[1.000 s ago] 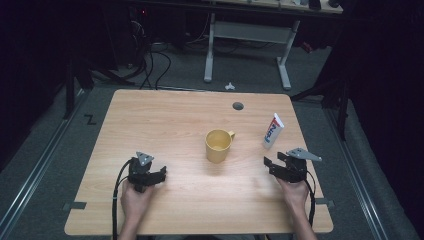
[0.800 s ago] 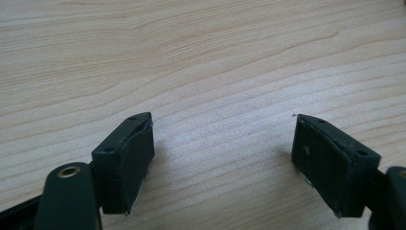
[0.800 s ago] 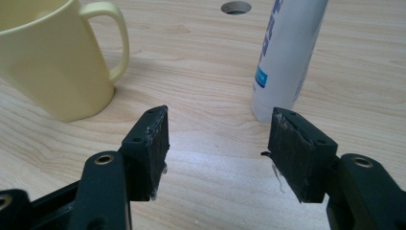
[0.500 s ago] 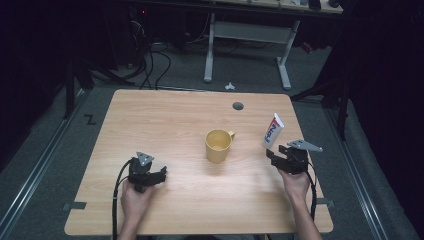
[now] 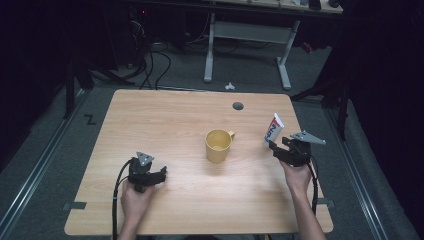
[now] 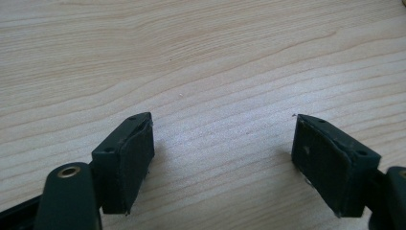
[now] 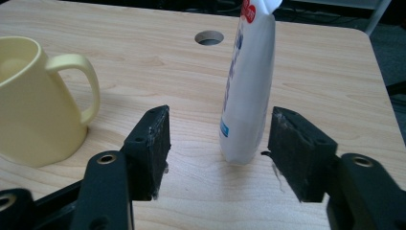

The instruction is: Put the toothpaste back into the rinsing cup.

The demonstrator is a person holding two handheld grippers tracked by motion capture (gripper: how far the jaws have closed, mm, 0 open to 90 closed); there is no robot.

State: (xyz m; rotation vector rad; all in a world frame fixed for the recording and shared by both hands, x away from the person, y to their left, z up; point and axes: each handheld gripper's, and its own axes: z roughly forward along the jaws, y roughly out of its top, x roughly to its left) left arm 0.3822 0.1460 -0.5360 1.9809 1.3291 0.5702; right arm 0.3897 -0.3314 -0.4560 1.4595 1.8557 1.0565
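White tube point(image 7: 246, 86), its red-blue label unreadable, stands between the right gripper point(image 7: 218, 143)'s wide jaws.

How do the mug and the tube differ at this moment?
The mug is yellow and squat, with a handle; the tube is white, tall and slim. The mug stands apart from both grippers; the tube stands between the open jaws of the right gripper. Both stand upright on the table.
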